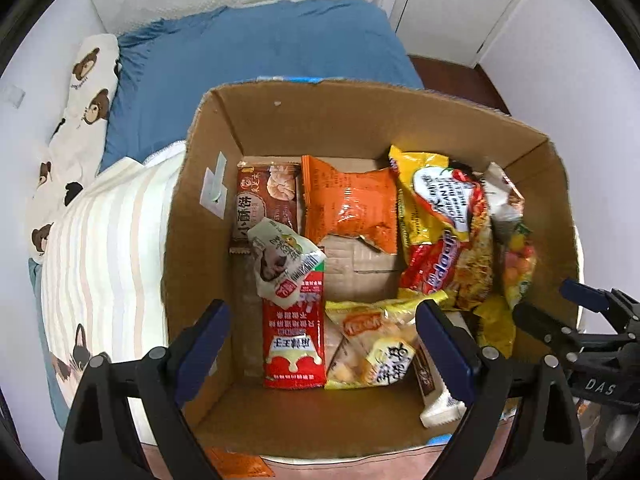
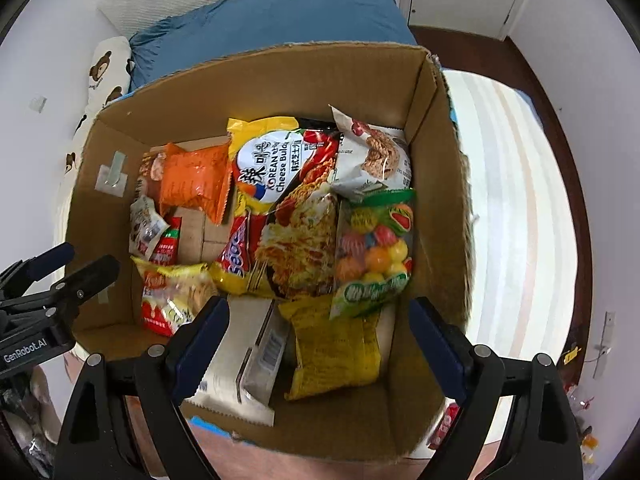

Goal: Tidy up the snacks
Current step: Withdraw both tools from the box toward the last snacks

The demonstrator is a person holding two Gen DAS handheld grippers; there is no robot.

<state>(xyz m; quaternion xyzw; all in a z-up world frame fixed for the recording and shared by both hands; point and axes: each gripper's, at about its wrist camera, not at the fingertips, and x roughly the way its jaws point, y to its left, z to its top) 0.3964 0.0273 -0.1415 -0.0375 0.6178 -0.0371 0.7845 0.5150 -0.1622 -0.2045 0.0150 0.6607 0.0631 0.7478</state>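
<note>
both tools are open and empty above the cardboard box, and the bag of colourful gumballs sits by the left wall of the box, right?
Not quite: the gumball bag lies by the box's right wall, as the right wrist view shows. Both the left tool and right tool are open and empty.

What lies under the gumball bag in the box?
The gumball bag rests partly on a yellow packet and leans against the noodle pack. Whatever is beneath its middle, down to the box floor, is covered.
</note>
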